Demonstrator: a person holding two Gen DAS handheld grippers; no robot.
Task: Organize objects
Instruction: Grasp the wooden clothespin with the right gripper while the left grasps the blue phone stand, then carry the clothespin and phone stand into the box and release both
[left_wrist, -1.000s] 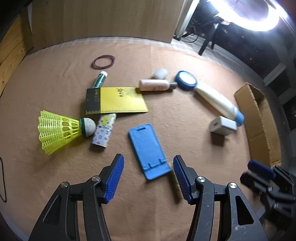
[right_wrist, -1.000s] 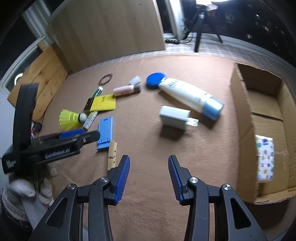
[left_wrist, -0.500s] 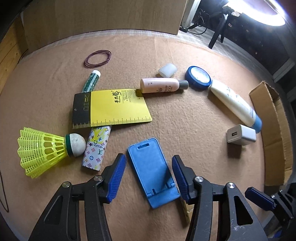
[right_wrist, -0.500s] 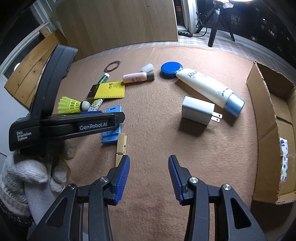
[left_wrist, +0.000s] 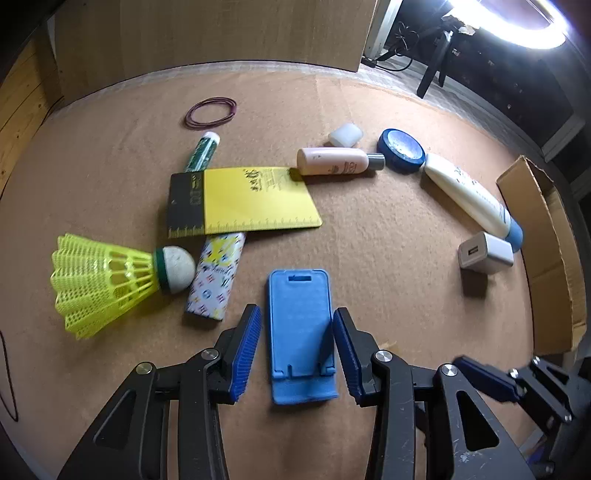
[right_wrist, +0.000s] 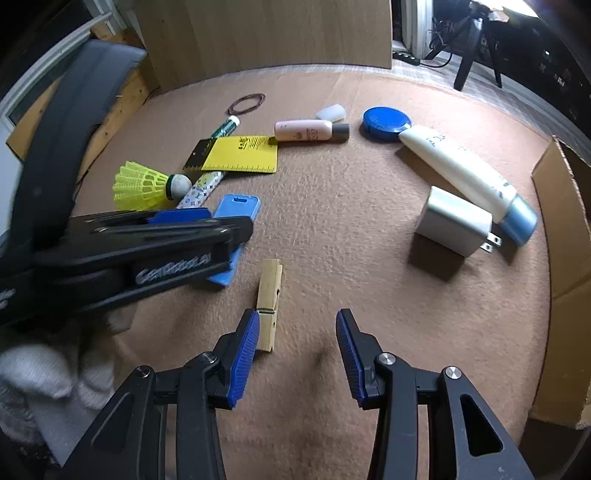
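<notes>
A blue phone stand (left_wrist: 299, 325) lies flat on the brown felt. My left gripper (left_wrist: 297, 350) points down over it. Its jaws are closing with the stand's near half between them, and a thin gap shows at each pad. In the right wrist view the left gripper (right_wrist: 229, 230) is seen from the side, covering most of the stand (right_wrist: 238, 206). My right gripper (right_wrist: 297, 350) is open above bare felt. A wooden clothespin (right_wrist: 269, 291) lies with its near end just inside the right gripper's left pad, untouched. The right gripper (left_wrist: 517, 376) also shows at the lower right of the left wrist view.
Left of the stand lie a yellow shuttlecock (left_wrist: 107, 284), a patterned tube (left_wrist: 218, 277), a yellow ruler card (left_wrist: 243, 201), a green tube (left_wrist: 203, 153) and rubber bands (left_wrist: 211, 112). To the right are a pink bottle (left_wrist: 332, 161), blue tin (left_wrist: 402, 150), lotion tube (left_wrist: 469, 195), charger (left_wrist: 485, 253) and open cardboard box (left_wrist: 554, 258).
My left gripper has come down over the blue stand and its jaws have narrowed around it. My right gripper has moved left and lower, bringing the clothespin up to its left finger.
</notes>
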